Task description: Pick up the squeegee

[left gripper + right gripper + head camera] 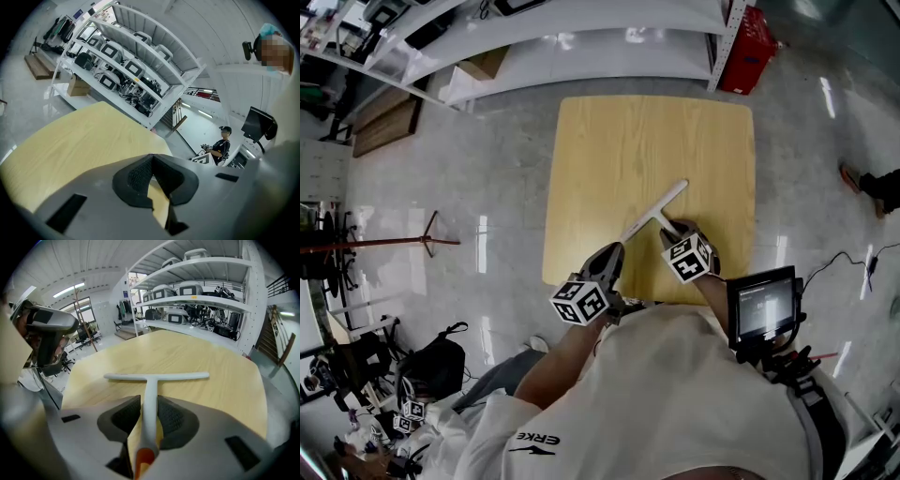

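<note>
Wooden table (609, 141), squeegee (154, 377) between right gripper's (149, 404) parted fingers — left gripper (151, 161) closed

Bright, even light falls from ceiling strip lamps (70, 289), and shadows on the wooden table (609, 141) are faint. White glare streaks the glossy floor (502, 169) left of the table. Both gripper views bulge fisheye with black corners. The squeegee (149, 399) blurs at its near orange end.

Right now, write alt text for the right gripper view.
A white T-shaped squeegee lies on a light wooden table, its handle running between the open jaws of the right gripper. White shelves stand behind.
</note>
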The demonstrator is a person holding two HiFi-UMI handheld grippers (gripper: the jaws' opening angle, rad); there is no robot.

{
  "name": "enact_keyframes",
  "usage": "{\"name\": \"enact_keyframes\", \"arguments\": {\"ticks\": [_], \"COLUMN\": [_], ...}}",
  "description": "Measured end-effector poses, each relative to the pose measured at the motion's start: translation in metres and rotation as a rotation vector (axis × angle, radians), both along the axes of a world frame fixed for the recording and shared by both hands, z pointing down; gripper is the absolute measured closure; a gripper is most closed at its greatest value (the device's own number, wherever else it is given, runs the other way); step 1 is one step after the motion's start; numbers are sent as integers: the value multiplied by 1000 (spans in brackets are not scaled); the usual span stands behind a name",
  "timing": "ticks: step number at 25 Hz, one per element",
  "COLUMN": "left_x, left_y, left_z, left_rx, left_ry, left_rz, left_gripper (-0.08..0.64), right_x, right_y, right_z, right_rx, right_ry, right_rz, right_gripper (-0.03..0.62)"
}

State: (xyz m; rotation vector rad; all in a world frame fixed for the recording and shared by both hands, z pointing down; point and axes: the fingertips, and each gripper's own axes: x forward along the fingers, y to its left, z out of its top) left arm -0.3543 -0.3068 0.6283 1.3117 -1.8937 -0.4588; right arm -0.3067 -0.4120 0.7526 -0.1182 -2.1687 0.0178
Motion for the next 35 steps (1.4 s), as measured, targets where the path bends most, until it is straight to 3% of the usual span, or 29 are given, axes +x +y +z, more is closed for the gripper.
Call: {"name": "enact_keyframes", "arguments": {"ticks": [12, 21, 35], "left_x": [-2, -11, 16], "left_y": [3, -11, 29], "left_z": [-2, 2, -28], "left_rx": [-5, 34, 112], "left_ry": [-9, -30, -74], "left_rz": [-4, 11, 73], "left_gripper": [556, 556, 555], "right_x": [1, -8, 29], "right_y": [-4, -24, -2], "right_z": [0, -17, -103], "right_rx": [6, 24, 62], "right_ry": [-11, -113, -283], "right_rz": [22, 86, 238], "right_gripper": [508, 509, 509]}}
